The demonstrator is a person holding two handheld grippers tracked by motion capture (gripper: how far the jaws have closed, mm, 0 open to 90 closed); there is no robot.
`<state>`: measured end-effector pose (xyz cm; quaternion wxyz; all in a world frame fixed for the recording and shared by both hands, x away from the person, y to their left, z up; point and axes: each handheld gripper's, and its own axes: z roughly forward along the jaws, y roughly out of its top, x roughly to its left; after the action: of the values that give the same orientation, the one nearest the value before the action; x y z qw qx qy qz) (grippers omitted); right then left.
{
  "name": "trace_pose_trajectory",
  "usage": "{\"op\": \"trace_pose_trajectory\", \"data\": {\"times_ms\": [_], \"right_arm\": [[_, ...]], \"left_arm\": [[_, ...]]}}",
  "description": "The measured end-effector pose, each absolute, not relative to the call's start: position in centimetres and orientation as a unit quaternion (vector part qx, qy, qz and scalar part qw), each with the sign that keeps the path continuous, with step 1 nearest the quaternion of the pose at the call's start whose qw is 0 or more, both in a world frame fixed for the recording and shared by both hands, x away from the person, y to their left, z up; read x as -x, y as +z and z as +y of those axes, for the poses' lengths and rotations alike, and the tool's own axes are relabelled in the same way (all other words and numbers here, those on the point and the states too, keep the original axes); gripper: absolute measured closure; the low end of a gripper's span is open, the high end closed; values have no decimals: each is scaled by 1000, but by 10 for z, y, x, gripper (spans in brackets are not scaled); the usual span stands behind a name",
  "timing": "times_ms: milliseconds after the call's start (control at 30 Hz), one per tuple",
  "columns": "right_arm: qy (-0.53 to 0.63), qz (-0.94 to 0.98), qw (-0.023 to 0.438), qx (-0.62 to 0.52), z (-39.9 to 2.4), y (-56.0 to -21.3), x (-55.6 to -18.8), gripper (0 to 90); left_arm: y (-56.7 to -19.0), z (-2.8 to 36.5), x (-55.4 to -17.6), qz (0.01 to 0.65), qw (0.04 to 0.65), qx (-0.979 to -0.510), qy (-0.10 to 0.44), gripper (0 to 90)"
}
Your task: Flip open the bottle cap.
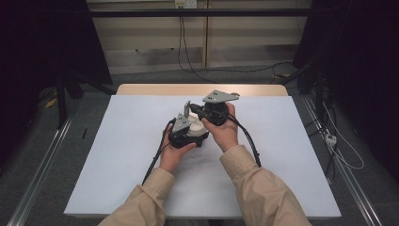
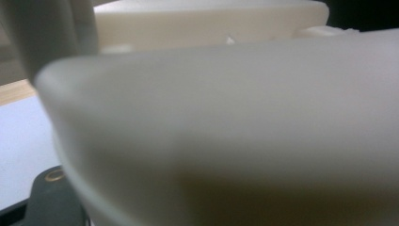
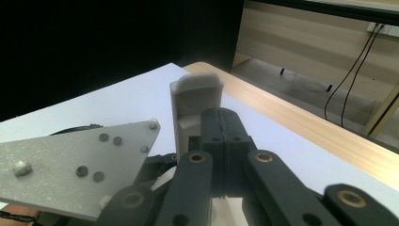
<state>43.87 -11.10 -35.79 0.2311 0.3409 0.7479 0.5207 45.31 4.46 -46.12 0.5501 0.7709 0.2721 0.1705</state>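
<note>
1. Table: white top with a wooden strip along the far edge; dark floor and cables around it.
2. Left gripper: held in the left hand near the table's middle, just off centre toward the near edge. A grey plate sits on top. Its own view is blocked by a blurred pale surface pressed close to the camera, with only a corner of dark jaw at the bottom left; whether the jaws are apart or together cannot be told.
3. Right gripper: held in the right hand, just beyond and touching the left gripper. In the right gripper view its jaws are pressed together on the lower part of the grey piece.
4. Grey piece: flat, with a rounded top, standing upright out of the right gripper's jaws; seen from above, it rises between the two grippers, over the table's middle.
5. Sleeves: tan, entering from the near edge.
</note>
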Motion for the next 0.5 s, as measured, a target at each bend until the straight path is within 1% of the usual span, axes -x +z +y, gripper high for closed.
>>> {"op": "trace_pose_trajectory", "data": {"times_ms": [500], "right_arm": [[520,750,227,-340,-106,-361,-444,900]], "left_arm": [[-461,45,-453,272,549,-772,168,185]]}}
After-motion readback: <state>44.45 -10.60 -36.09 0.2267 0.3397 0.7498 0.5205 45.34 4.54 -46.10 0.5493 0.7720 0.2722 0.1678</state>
